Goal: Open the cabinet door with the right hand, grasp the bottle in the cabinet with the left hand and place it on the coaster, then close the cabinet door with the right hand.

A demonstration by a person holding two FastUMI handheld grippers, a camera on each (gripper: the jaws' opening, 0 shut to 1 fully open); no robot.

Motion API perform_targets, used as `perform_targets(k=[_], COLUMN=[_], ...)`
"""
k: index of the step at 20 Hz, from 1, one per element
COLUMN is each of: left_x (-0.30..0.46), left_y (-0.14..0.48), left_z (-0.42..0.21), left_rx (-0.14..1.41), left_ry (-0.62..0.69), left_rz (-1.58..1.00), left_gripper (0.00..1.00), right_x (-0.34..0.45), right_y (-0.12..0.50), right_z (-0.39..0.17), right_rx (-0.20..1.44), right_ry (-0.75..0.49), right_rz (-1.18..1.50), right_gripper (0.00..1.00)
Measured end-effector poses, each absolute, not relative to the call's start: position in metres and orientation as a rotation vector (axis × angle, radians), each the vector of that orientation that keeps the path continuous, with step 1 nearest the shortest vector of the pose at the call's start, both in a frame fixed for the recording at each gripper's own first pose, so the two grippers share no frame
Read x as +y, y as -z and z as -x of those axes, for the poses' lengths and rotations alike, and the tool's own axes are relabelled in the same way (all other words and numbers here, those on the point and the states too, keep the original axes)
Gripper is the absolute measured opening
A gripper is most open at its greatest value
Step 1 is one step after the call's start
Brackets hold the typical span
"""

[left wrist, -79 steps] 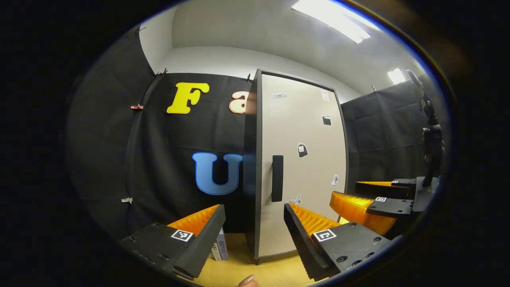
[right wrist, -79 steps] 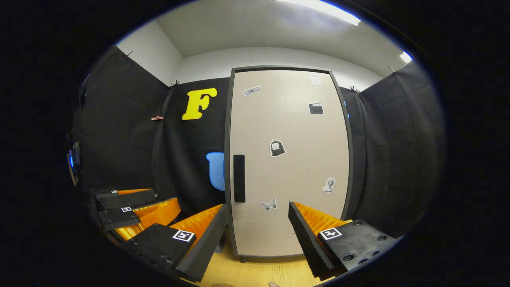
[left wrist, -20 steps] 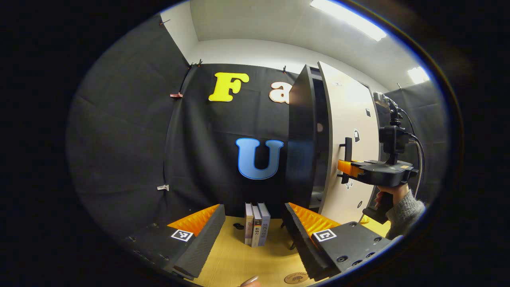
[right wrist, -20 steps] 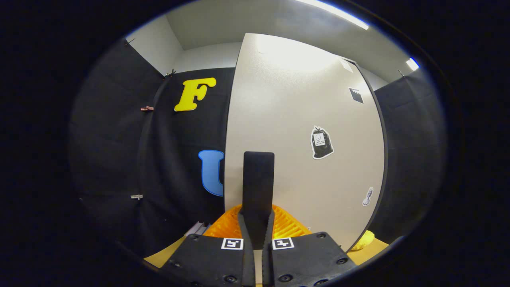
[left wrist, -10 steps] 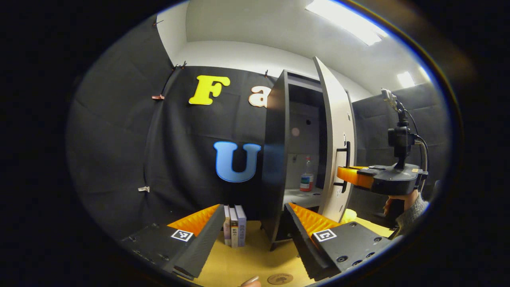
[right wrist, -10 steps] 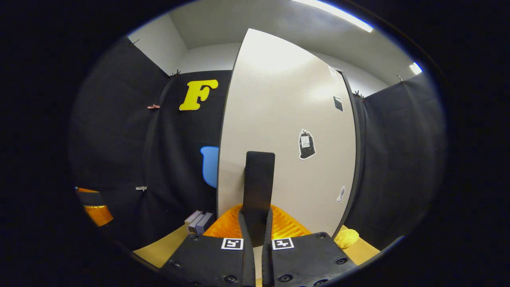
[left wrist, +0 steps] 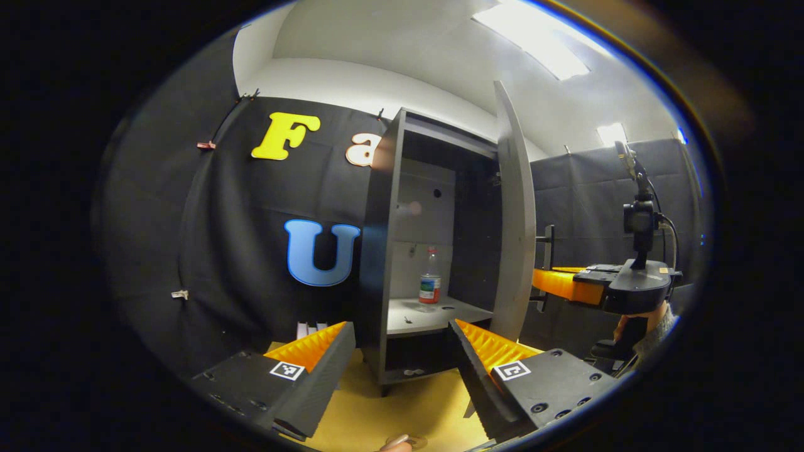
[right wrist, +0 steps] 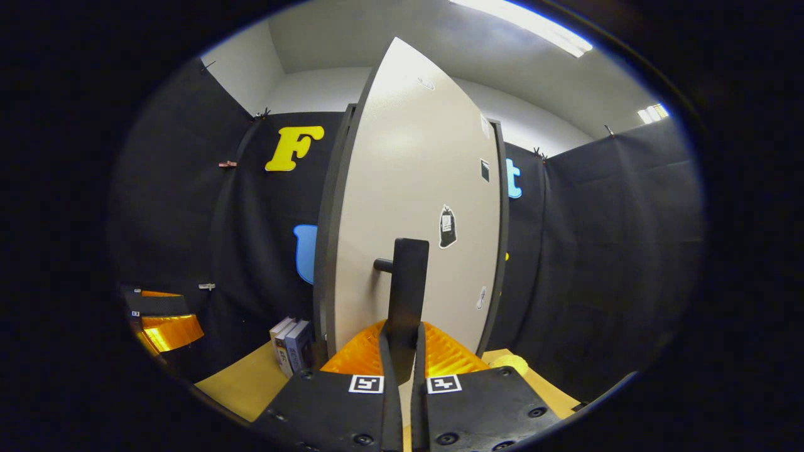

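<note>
Bottle (left wrist: 429, 276) standing mid-frame above wide-open, empty left gripper (left wrist: 402, 361); right gripper (right wrist: 402, 351) clamping door handle (right wrist: 405, 295).

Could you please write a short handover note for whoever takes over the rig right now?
Right gripper: shut on the door handle, holding the door swung wide open.
Left gripper: open, holding nothing, pointed at the cabinet from a distance.
Bottle: upright on the cabinet shelf, untouched.
Coaster: on the table at the bottom edge of the left gripper view, mostly cut off.
Done: door opened.
Left: reach in with the left gripper, grasp the bottle, set it on the coaster, then close the door with the right.
</note>
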State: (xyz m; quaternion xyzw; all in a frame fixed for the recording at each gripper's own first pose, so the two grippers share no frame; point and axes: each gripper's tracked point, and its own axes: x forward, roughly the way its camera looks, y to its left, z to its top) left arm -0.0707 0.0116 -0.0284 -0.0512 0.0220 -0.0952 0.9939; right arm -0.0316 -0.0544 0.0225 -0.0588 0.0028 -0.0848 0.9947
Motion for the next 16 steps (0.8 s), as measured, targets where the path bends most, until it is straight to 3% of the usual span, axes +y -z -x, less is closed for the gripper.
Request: perform_targets(k=[2, 6, 7, 8, 16], left_x=[0.003, -0.019, -0.023, -0.027, -0.077], left_y=[0.030, 0.035, 0.034, 0.033, 0.035], left_z=[0.067, 0.057, 0.055, 0.052, -0.002], left_rx=[0.044, 0.059, 0.056, 0.053, 0.046], left_ry=[0.230, 0.298, 0.308, 0.313, 0.324], left_rz=[0.108, 0.124, 0.122, 0.120, 0.108], left_gripper=[0.96, 0.93, 0.97, 0.94, 0.94], right_x=[-0.073, -0.102, -0.107, -0.113, -0.152], right_y=[-0.026, -0.027, -0.029, -0.031, -0.035], right_z=[0.046, 0.073, 0.075, 0.079, 0.098], right_rx=[0.005, 0.022, 0.024, 0.025, 0.034], right_ry=[0.223, 0.292, 0.306, 0.315, 0.223], right_rz=[0.120, 0.174, 0.184, 0.195, 0.152], right_gripper=[0.10, 0.10, 0.09, 0.09, 0.09])
